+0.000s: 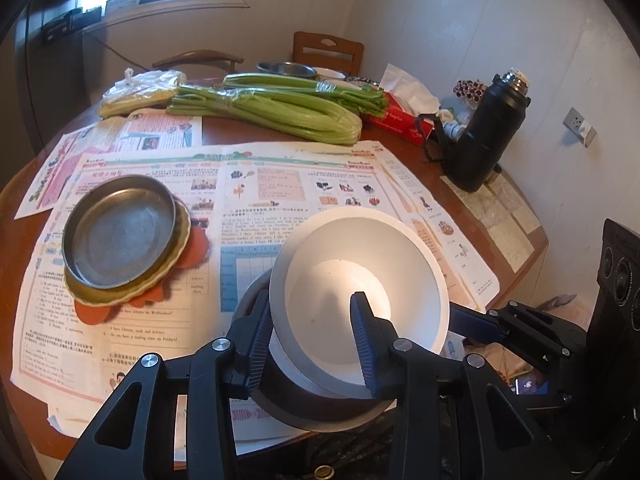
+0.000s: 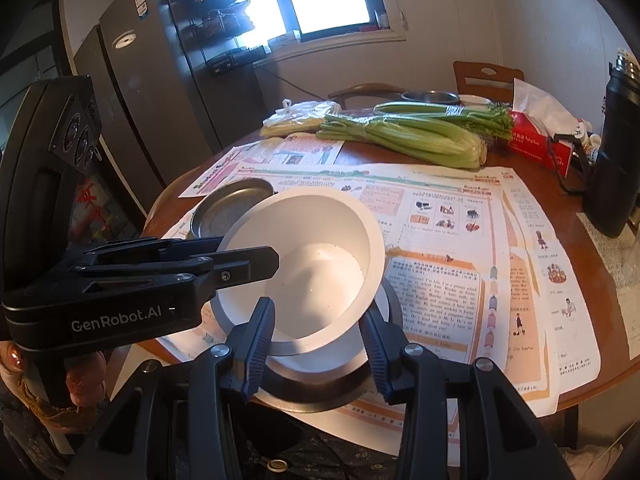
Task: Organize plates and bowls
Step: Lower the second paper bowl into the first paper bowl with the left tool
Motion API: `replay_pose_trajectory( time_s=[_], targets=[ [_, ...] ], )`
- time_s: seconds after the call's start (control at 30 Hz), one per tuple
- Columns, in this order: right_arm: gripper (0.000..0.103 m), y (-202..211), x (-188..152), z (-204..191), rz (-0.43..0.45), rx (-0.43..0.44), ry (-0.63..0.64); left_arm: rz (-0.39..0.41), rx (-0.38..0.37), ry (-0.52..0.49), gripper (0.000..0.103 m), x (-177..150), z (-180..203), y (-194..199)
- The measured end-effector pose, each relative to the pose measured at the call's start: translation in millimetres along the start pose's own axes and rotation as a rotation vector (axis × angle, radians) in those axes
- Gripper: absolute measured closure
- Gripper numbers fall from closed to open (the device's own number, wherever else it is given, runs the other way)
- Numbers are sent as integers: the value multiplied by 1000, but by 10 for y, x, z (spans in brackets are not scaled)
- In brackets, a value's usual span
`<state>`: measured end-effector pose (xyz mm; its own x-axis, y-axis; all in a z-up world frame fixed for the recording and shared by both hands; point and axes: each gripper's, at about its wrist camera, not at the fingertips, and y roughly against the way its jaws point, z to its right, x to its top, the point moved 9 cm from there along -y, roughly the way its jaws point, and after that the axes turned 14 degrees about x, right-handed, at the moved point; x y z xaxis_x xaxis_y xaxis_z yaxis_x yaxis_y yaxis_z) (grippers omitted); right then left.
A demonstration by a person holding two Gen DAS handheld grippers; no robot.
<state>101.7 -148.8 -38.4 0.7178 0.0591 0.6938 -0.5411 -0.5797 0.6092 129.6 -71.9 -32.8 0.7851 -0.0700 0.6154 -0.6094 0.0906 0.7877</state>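
White bowl (image 1: 360, 280): tilted, low centre of both views, near table edge; its base sits in/over a dark metal bowl (image 1: 312, 408) below — can't tell if fully seated.
Left gripper (image 1: 312, 344): jaws narrow, clamped on white bowl's rim at 6 o'clock; one finger inside, one outside the wall.
Right gripper (image 2: 320, 344): jaws narrow, one finger inside the rim, other outside at bowl's 5 o'clock — gripping same bowl. In left view it reaches in from 3 o'clock.
Metal plate (image 1: 118, 232): at 9 o'clock of white bowl, well apart; stacked on a scalloped yellowish plate (image 1: 176, 264), w/ an orange mat (image 1: 196, 246) under.
Newspaper (image 1: 280, 184): covers table (image 1: 248, 130) under everything.
Celery (image 1: 272, 110): 12 o'clock, far side.
Black flask (image 1: 484, 132): 2 o'clock, beside red tissue box (image 1: 396, 120).
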Motion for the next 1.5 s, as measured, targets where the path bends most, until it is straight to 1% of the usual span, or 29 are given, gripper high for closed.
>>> replay_pose_trajectory(
  time_s=[0.3,1.0,1.5],
  targets=[
    [59,-81,-96,40,-30,-3,-9,-37,6,0,64,-116,-9,-134],
    [59,-207,-187,115,-71,-30,-13,-76,36,-19,63,-225,16,-349],
    [59,-236,-208,147,-85,-52,-9,-74,56,-20,63,-258,-27,-361]
  ],
)
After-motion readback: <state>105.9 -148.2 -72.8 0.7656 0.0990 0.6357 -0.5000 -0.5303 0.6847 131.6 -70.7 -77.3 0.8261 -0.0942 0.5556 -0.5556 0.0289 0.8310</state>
